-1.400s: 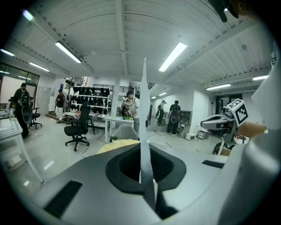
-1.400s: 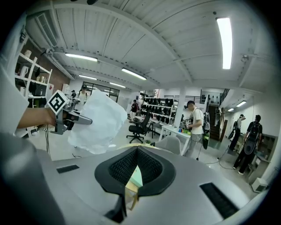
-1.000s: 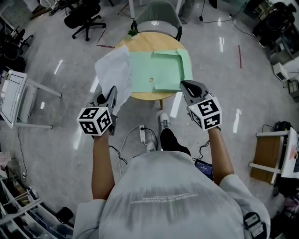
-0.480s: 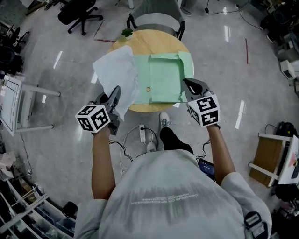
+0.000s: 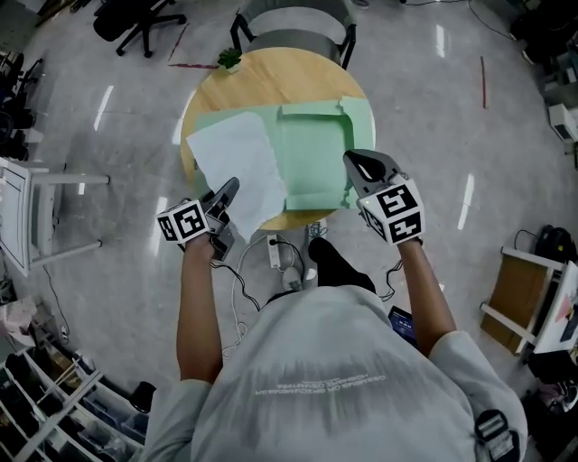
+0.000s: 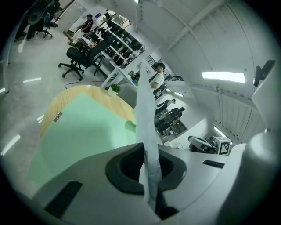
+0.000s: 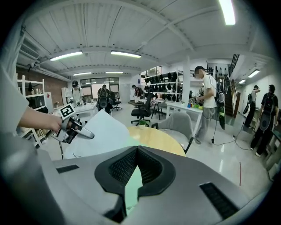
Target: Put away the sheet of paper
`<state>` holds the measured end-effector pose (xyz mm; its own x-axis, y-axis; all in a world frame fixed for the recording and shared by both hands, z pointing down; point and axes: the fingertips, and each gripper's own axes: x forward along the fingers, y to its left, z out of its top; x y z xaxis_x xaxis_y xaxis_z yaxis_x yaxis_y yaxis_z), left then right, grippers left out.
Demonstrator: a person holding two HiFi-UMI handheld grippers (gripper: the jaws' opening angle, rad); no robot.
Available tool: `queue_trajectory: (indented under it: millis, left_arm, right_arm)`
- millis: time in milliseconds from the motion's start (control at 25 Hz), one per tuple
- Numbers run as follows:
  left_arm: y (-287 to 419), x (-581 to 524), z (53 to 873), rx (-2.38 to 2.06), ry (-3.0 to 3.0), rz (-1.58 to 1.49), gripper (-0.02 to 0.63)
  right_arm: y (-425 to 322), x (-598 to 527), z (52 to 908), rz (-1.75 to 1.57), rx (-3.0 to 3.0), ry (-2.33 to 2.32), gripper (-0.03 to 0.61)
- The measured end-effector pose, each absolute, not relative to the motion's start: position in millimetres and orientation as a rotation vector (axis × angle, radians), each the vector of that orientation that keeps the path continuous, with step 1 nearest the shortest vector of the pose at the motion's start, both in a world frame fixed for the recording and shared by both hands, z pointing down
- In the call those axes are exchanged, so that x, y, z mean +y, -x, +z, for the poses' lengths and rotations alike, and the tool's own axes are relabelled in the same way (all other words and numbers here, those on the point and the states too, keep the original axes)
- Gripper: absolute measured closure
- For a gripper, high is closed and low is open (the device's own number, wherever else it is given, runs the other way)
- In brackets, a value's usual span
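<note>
A white sheet of paper [image 5: 239, 171] hangs over the near left of the round wooden table [image 5: 262, 81], its right edge overlapping an open green folder [image 5: 312, 153]. My left gripper [image 5: 230, 187] is shut on the sheet's near corner. In the left gripper view the paper [image 6: 142, 114] runs edge-on between the closed jaws of that gripper [image 6: 145, 149]. My right gripper [image 5: 354, 161] is at the folder's near right edge. In the right gripper view its jaws [image 7: 137, 149] are closed with a green sliver of folder [image 7: 133, 186] between them. The paper [image 7: 99, 132] and left gripper [image 7: 81, 129] show there too.
A grey chair [image 5: 293, 27] stands at the table's far side, with a small plant [image 5: 228, 59] on the far left rim. A power strip with cables [image 5: 274, 254] lies on the floor by my feet. A white rack [image 5: 27, 207] stands left; a person [image 7: 208, 92] stands behind.
Both grippers have come down and forward toward the table. The paper has swung from beside the table's left edge to over the tabletop and the folder's left part.
</note>
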<state>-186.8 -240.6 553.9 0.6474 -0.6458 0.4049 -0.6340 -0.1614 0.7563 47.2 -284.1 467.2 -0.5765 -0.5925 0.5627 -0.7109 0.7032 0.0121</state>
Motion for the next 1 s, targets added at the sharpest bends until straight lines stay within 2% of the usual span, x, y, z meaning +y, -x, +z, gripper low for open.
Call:
queue_trajectory:
  millis: [560, 1000]
  left_arm:
    - [180.1, -293.0, 644.9, -0.968, -1.697, 0.084, 0.594]
    - [181.0, -317.7, 675.3, -0.991, -1.643, 0.161, 0.594]
  right_arm:
    - [-91.2, -307.7, 517.2, 0.439, -2.248, -1.043, 0.551]
    - [-104.9, -328.2, 533.1, 0.522, -2.222, -1.073, 0.55]
